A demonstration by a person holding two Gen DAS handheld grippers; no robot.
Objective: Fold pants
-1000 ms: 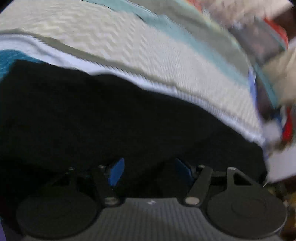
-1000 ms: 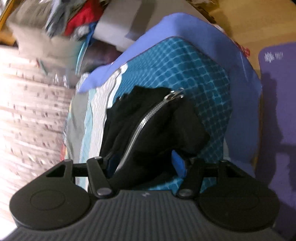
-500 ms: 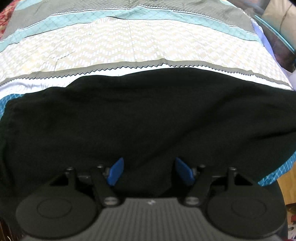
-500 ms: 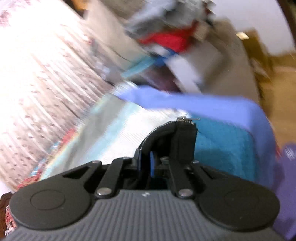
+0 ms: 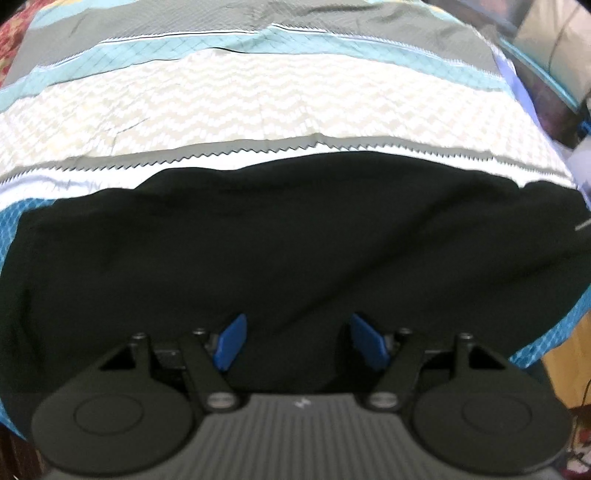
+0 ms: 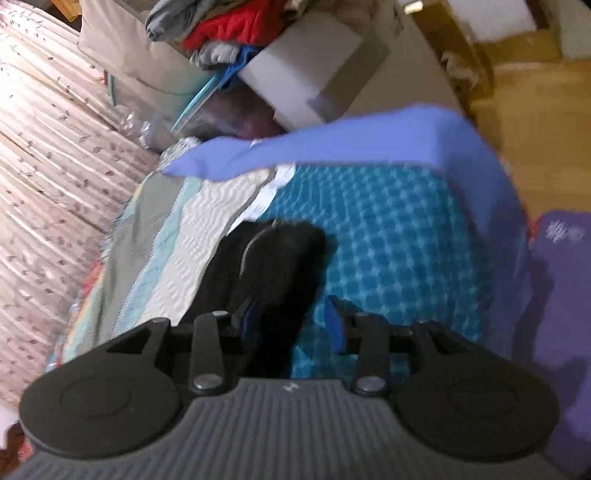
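Black fabric fills the lower half of the left wrist view: the pants (image 5: pixel 288 236) lie spread across a striped bedspread (image 5: pixel 236 99), their far edge running just under its grey zigzag band, with teal checked cloth showing at both lower corners. The left gripper (image 5: pixel 297 341) hovers close over the near edge with its blue fingers (image 5: pixel 231 341) wide apart and nothing between them. Moving across to the right wrist view, one end of the pants lies as a narrower, rumpled strip across the teal checked part of the spread, a pale zipper (image 6: pixel 255 245) curving along it; behind stand a blue sheet edge (image 6: pixel 332 144) and a pile of clothes (image 6: pixel 229 26). The right gripper (image 6: pixel 291 325) is also parted, gripping nothing, though the dark cloth passes between its blue pads and seems to touch the left one; blur keeps me from being sure. As for handling, the cloth looks soft, light and limp, so it will likely sag and bunch wherever it is unsupported, and it should not slip much against the bedspread. Good holds would probably be the corners of the near edge, one per gripper, pinching both layers, and keeping clear of the stiffer zipper.
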